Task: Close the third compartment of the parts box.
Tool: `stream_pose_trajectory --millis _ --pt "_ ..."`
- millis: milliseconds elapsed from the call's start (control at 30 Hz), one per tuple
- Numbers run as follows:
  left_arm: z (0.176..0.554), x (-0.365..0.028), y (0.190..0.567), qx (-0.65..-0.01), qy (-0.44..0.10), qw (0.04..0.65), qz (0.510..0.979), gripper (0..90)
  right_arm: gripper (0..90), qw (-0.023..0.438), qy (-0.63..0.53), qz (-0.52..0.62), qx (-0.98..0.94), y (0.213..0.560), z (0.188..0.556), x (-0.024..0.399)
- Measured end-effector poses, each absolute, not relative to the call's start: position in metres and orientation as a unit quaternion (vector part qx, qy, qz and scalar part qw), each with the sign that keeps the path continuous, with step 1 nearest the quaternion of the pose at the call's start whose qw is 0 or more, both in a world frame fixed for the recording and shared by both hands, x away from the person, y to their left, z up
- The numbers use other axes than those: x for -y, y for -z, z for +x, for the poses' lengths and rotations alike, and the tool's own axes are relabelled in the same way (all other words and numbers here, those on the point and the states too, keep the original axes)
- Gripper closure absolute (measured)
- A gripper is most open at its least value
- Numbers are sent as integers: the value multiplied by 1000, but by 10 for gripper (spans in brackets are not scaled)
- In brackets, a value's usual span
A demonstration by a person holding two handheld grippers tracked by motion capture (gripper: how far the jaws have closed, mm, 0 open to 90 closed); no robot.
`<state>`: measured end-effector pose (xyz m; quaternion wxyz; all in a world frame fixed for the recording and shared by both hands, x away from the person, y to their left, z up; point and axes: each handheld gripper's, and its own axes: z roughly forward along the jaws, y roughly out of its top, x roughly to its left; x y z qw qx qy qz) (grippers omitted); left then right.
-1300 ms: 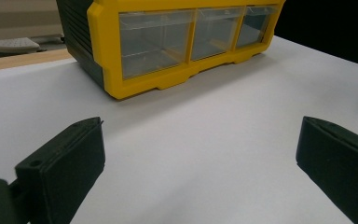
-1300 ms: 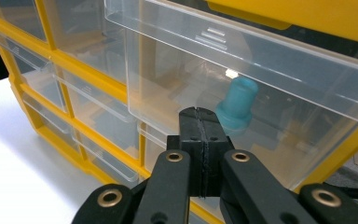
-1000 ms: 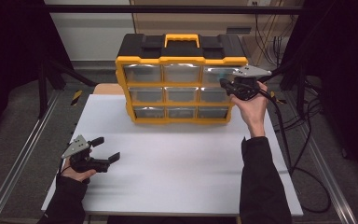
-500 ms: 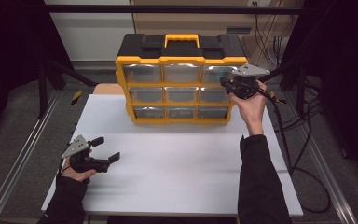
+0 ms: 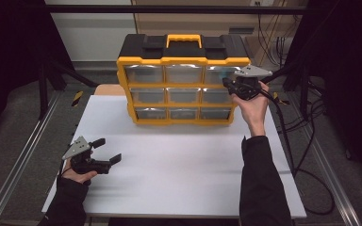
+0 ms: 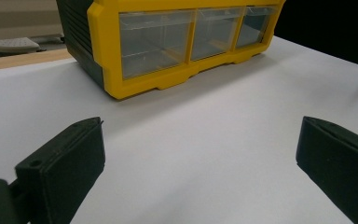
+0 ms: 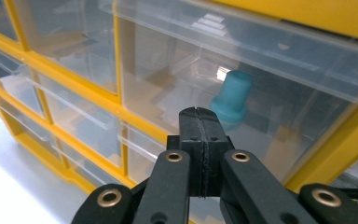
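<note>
Pressing closed right tool (image 7: 199, 122) against top-right drawer (image 7: 242, 84) (blue piece (image 7: 232, 97) inside).

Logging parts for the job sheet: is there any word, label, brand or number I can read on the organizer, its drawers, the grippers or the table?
None readable.
Organizer: no legible brand or label on its black top or yellow frame.
Top right drawer: clear front, no label; a blue part inside has no print.
Left gripper and right gripper: no markings.
Table: plain white.
</note>
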<state>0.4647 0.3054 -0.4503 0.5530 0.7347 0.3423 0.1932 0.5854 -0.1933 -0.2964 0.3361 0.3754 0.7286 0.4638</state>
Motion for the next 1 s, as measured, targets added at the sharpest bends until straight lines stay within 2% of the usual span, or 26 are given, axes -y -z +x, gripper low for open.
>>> stream_pose_trajectory --millis 233,333,467,667,800,1000 --pt "465 -305 451 -343 -193 552 735 8 900 331 -480 362 -727 302 574 193" --pt "465 -305 451 -343 -193 553 735 9 857 324 -493 358 -723 304 566 194" --pt "465 -305 451 -344 -193 553 734 8 707 317 -504 355 -721 305 555 195" --pt "465 -305 451 -344 -192 553 734 8 373 297 -524 358 -714 307 540 198" --pt "465 -305 451 -344 -192 552 735 8 243 282 -526 354 -720 310 532 199" --pt "465 -305 451 -344 -192 552 735 8 123 275 -536 348 -718 316 521 201"
